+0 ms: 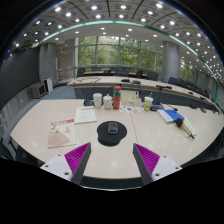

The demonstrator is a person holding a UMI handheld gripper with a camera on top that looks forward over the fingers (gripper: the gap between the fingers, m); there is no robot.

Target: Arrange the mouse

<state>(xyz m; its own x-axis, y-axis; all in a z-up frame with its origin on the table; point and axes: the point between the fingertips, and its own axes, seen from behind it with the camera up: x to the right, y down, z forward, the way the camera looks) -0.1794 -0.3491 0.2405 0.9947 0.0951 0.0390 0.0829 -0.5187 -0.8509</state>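
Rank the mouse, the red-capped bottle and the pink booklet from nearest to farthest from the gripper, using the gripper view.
1. The mouse, on its round black pad, just ahead of the open fingers of the gripper.
2. The pink booklet, off to the left on the table.
3. The red-capped bottle, upright beyond the mouse, among the cups.

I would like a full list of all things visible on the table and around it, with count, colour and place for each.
table: one, pale, under everything
mouse pad: one, dark, round, just ahead of the fingers
mouse: one, black, on the mouse pad
booklet: one, reddish and white, left of the mouse pad
paper stack: one, white, beyond the booklet
bottle: one, red, beyond the mouse
cups: about two, pale, left of the bottle
blue item: one, right of the mouse pad
gripper: one, open, magenta pads, holding nothing
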